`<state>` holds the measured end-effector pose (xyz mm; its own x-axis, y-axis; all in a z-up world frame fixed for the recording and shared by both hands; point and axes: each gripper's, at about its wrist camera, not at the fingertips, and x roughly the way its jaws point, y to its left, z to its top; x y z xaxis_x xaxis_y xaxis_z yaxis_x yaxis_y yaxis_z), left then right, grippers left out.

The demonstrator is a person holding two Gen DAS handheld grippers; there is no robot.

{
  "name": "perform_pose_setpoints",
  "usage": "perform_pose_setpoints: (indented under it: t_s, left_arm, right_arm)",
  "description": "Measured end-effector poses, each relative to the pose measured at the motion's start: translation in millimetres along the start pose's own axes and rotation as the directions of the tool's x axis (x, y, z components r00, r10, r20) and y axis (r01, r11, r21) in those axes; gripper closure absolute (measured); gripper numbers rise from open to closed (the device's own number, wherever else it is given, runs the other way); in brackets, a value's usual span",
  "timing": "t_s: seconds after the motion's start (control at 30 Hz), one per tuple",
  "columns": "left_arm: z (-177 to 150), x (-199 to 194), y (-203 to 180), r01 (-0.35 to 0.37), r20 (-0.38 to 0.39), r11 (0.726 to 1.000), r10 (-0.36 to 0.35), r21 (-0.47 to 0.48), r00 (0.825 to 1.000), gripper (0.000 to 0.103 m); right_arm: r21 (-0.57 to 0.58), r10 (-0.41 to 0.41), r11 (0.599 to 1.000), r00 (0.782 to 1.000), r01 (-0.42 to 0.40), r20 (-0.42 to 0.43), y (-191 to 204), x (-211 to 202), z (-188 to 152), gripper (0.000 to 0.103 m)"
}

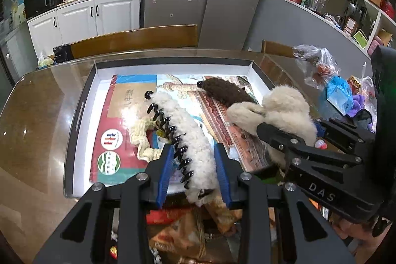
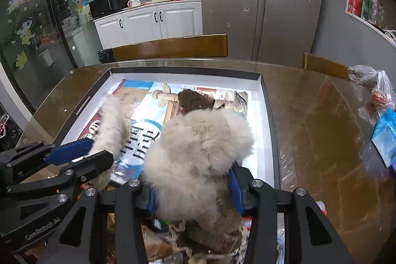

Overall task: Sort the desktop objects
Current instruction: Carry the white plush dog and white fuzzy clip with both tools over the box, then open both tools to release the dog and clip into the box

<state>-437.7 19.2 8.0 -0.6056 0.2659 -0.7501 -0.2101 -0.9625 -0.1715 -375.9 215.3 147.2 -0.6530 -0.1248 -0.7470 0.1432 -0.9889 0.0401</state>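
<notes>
Even indoor light, strong fisheye bending, and local motion blur.

Both views are evenly lit from overhead, and small white glints are thrown on the glossy surface (image 1: 37, 115) at nine o'clock in the left wrist view. Broad pale glare is seen on the surface toward three o'clock in the right wrist view. Straight lines are bowed near the rims, and the corners are cut off in black. The white fluffy clip (image 2: 111, 120) is smeared by motion in the right wrist view. Soft shadow is cast beneath the near gripper frames.
</notes>
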Motion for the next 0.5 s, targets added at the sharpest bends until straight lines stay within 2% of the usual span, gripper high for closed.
perform_pose_setpoints:
  t_s: [0.43, 0.5]
  left_arm:
    - [6.0, 20.0, 8.8, -0.026, -0.013, 1.0, 0.026, -0.004, 1.0, 0.069]
    - [5.3, 21.8, 8.9, -0.033, -0.014, 0.999, 0.033, -0.002, 0.999, 0.073]
  right_arm:
    - [-0.015, -0.019, 1.0, 1.0, 0.019, -0.018, 3.8, 18.2, 0.6, 0.057]
    - [-0.014, -0.019, 1.0, 1.0, 0.019, -0.02, 4.3, 19.6, -0.4, 0.057]
